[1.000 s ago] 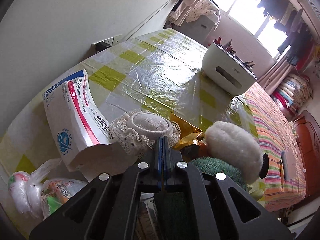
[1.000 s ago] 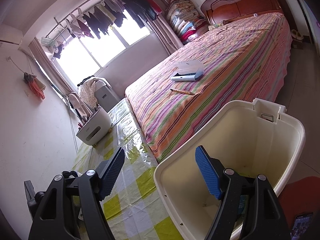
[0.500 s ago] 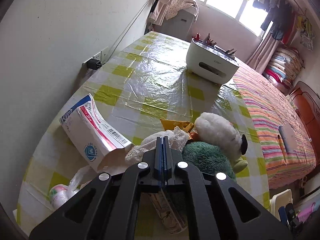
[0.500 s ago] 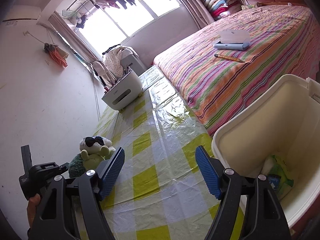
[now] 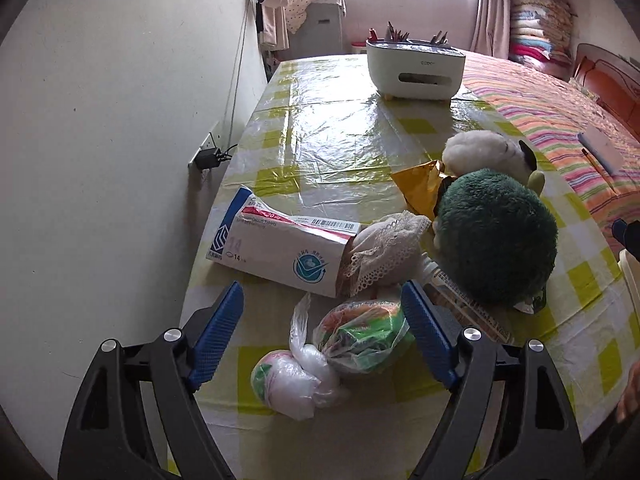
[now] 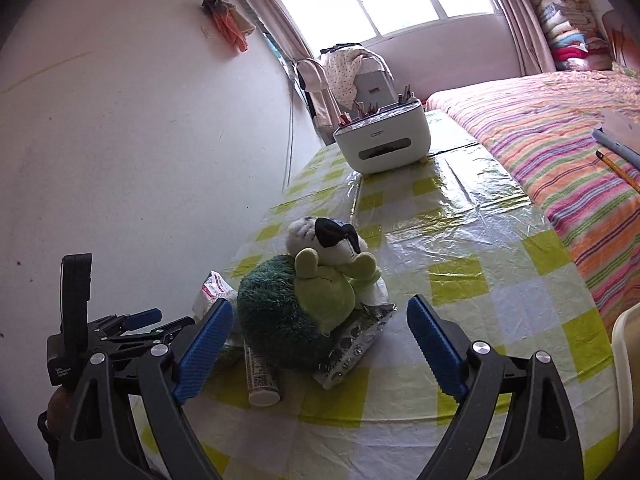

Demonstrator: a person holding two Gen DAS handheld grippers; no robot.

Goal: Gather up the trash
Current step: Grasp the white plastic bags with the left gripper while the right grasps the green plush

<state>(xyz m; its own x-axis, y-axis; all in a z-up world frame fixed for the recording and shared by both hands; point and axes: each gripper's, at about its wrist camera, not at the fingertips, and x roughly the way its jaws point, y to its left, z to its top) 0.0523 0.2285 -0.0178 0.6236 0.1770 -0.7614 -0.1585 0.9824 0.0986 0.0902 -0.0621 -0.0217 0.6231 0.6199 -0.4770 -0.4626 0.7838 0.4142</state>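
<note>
Left gripper (image 5: 322, 332): jaws wide apart, just been opening, pads pressing on nothing; poised over the near end of the table, two knotted plastic bags lying between the fingers.
Right gripper (image 6: 320, 344): jaws spread wide, just been opening further, empty; aimed at the plush toy, pads clear of it.
Knotted bags (image 5: 340, 356): near edge of the table (image 5: 340, 128), one white and pink, one with green and orange contents, touching each other.
Tissue pack (image 5: 280, 246): lying flat, just beyond the bags, near the left wall.
Lace cloth (image 5: 386, 254): bunched against the open end of the tissue pack.
Yellow wrapper (image 5: 418, 186): crumpled, behind the plush toy.
Tube (image 6: 260, 376): lying on the table, partly under the plush toy.
Foil blister pack (image 6: 356, 346): tucked under the right side of the plush toy.
Plush toy (image 6: 304, 304): green and white, middle of the table.
Bin (image 6: 626, 376): cream rim only, right edge, beside the table.
Organizer box (image 5: 416, 70): white, far end of the table.
</note>
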